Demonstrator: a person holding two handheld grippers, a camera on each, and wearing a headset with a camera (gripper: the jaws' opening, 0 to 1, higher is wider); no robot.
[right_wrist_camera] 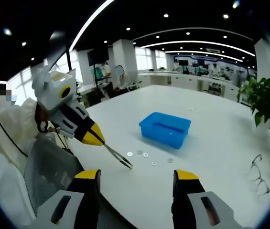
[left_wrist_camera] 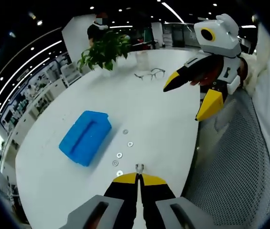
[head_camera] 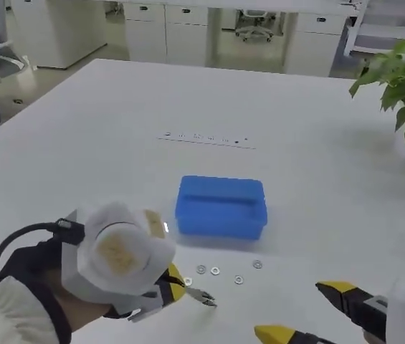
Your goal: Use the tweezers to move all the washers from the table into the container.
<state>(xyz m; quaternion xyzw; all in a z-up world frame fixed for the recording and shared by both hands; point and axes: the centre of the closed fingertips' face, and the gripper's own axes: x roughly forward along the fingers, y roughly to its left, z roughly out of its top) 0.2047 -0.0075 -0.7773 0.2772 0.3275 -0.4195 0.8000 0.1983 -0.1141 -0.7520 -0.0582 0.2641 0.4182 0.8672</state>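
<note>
Washers [head_camera: 215, 271] lie at the near edge of the table [head_camera: 188, 93], just before the blue container [head_camera: 220, 222]; left gripper [left_wrist_camera: 138, 179] clamps the tweezers [left_wrist_camera: 139, 167], tips angled down to pick; right gripper [head_camera: 288, 309] idles, jaws apart.

An open-plan office with a large shared worktable

We look across a broad white table [head_camera: 116, 129] in a big shared room. White drawer cabinets [head_camera: 166, 32] line the far side, with a wheeled office chair [head_camera: 254, 21] between them. Long strip lights [right_wrist_camera: 92, 19] and round spots cross a dark ceiling above rows of desks [right_wrist_camera: 192, 81]. A leafy green plant [head_camera: 403, 79] stands at the table's edge, and a pair of glasses [left_wrist_camera: 150, 74] lies on the tabletop.
</note>
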